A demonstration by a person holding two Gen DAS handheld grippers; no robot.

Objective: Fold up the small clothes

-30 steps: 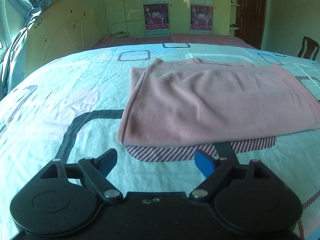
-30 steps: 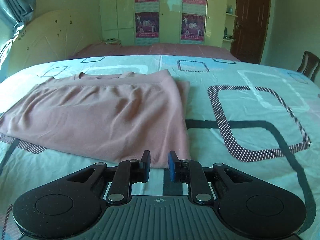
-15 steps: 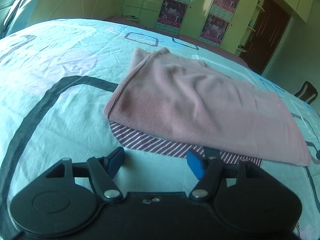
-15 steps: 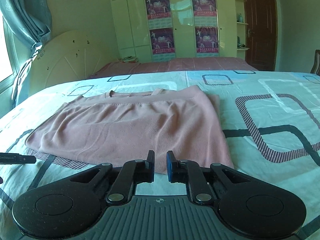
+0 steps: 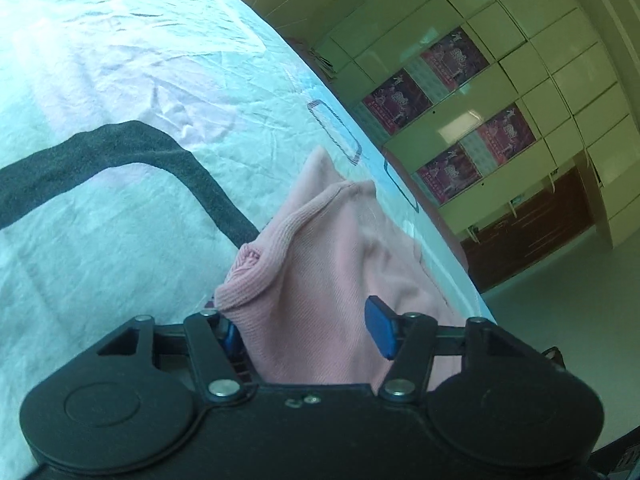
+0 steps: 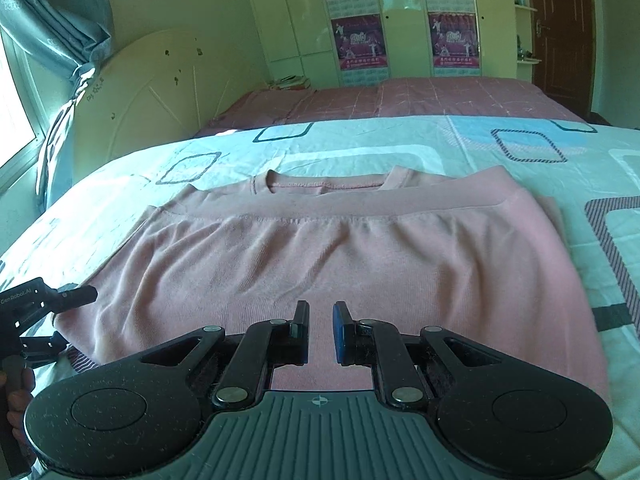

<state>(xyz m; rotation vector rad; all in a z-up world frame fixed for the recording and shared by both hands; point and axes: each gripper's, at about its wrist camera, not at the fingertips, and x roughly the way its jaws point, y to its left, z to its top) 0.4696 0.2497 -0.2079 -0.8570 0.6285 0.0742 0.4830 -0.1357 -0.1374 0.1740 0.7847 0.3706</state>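
**Inspector:** Start at the tools. Left gripper [image 5: 306, 326]?

**Assistant:** Its jaws stand wide, with the pink garment [image 5: 332, 272] bunched between them. The cloth presses against the left finger; the right blue pad [image 5: 379, 330] stands apart from it. No grip is closed on the fabric. In the right wrist view the same tool [image 6: 40, 308] sits at the garment's left edge.

**Inspector:** Right gripper [image 6: 321, 330]?

**Assistant:** Narrow gap, nothing between the fingers. It hovers over the garment's near edge [image 6: 320, 272]; whether it touches, I cannot tell.

**Inspector:** Where does the garment lie?

**Assistant:** On the patterned bedsheet [image 6: 360, 140], already doubled over: the hem band lies just short of the collar [image 6: 328, 184].

**Inspector:** Step in hand?

**Assistant:** In my judgement, taking hold of the left side for a sideways fold. Next, the left jaws need closing on both layers, then carrying that edge across toward the right. The right tool could pin the middle so the layers do not slide.

**Inspector:** Count.

**Assistant:** Two grippers, one garment, one sheet, four posters [image 6: 358, 40] on the wardrobe, one dark door [image 6: 564, 28].
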